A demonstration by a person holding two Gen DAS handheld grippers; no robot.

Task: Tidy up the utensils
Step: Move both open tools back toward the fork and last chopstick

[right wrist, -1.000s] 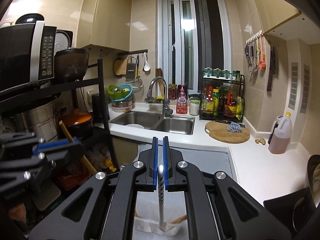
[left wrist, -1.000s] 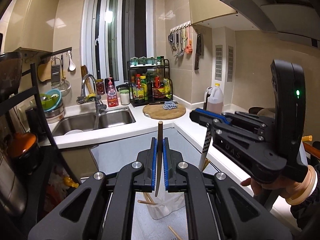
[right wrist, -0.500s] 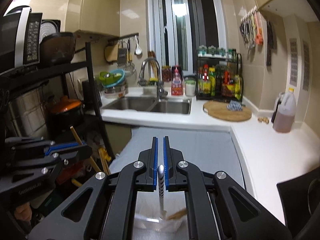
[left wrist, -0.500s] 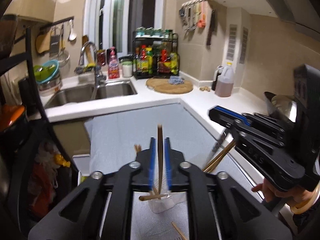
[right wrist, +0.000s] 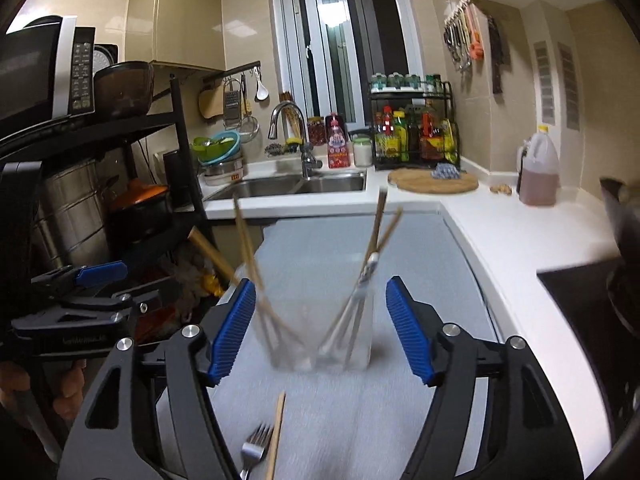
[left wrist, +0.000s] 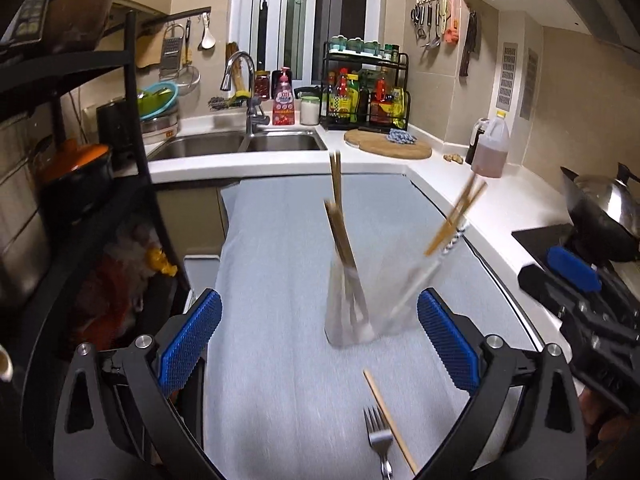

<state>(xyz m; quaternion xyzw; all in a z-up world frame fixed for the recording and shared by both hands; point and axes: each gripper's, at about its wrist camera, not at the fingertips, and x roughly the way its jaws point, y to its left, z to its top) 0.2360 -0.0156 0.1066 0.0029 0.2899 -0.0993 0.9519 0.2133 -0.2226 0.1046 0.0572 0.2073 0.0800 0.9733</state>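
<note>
Chopsticks [left wrist: 340, 216] are leaning in a clear holder [left wrist: 362, 304] straight ahead of my left gripper [left wrist: 318, 330], whose blue pads are standing wide apart with nothing between them; I am seeing a second pair [left wrist: 456, 216] tilting out of the holder toward that gripper's right, with a metal utensil handle [left wrist: 448, 246] beside it, blurred; a fork [left wrist: 378, 436] and a loose chopstick [left wrist: 390, 422] are lying on the grey mat [left wrist: 280, 240] just below and between the fingers, close together, though I cannot tell whether they are touching; my right gripper [right wrist: 320, 328] is likewise spread open and empty, framing the same holder [right wrist: 320, 340] between its pads; from there the fork [right wrist: 254, 446] and single chopstick [right wrist: 276, 432] are sitting low, near the fingers; the left gripper [right wrist: 80, 296] is showing off to the right tool's left, and the right gripper [left wrist: 576, 300] off to the left tool's right; beyond both, the sink [right wrist: 296, 186] and round cutting board [right wrist: 432, 180] are sitting on the far counter.
</note>
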